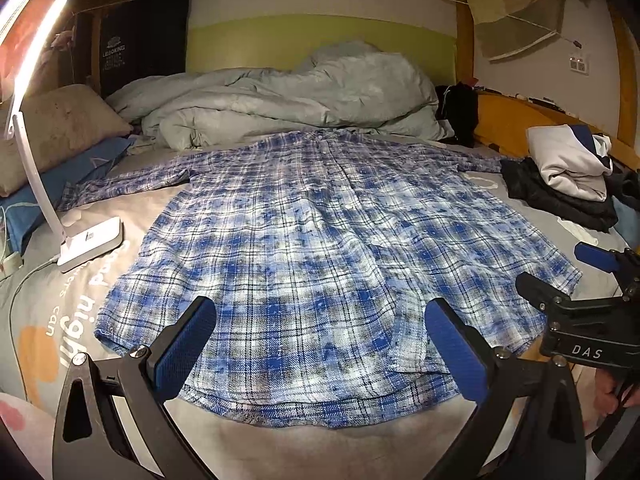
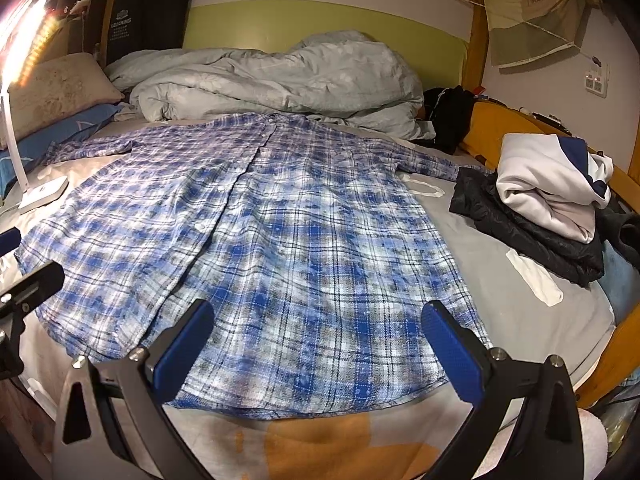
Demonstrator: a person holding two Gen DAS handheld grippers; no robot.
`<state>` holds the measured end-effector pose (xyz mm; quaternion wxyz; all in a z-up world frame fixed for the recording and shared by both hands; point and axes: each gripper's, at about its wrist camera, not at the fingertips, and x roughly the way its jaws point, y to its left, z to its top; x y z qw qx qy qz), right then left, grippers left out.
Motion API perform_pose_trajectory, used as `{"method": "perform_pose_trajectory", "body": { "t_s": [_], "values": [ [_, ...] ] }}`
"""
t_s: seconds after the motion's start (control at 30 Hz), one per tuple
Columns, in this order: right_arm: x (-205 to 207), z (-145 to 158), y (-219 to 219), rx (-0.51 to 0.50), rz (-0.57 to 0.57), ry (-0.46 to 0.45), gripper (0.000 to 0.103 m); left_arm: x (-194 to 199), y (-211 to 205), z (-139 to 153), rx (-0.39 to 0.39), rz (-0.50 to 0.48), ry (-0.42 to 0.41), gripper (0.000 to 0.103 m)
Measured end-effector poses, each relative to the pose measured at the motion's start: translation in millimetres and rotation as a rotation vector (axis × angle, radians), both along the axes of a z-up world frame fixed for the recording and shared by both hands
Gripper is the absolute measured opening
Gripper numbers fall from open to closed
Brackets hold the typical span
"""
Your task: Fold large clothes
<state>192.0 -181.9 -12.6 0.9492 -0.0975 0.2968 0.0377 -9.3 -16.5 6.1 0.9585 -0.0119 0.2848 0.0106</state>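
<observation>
Blue plaid shirt (image 1: 320, 240) spread flat, front up, on bed (image 1: 60, 320), sleeves out, hem nearest. Left gripper (image 1: 320, 344) and right gripper (image 2: 318, 344) above hem, jaws wide apart, empty. Fabric likely light, soft, limp; best pinched at hem corners or shoulder seams, edges kept taut. Desk lamp (image 1: 88, 236) beside left sleeve.

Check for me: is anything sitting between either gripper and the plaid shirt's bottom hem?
Nothing visible. The plaid shirt lies spread flat on the bed, its hem directly ahead of the open left gripper and open right gripper. The desk lamp and clothes pile sit off to the sides.
</observation>
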Motion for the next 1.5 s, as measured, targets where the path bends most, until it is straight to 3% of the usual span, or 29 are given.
{"method": "perform_pose_trajectory", "body": {
  "t_s": [0.93,1.5],
  "values": [
    [-1,0,0,0.003,-0.002,-0.001,0.103,-8,-2,5,0.026,0.030,-0.050,0.103],
    [-3,2,-1,-0.006,0.001,-0.007,0.103,-11,3,10,-0.004,0.012,-0.065,0.103]
  ]
}}
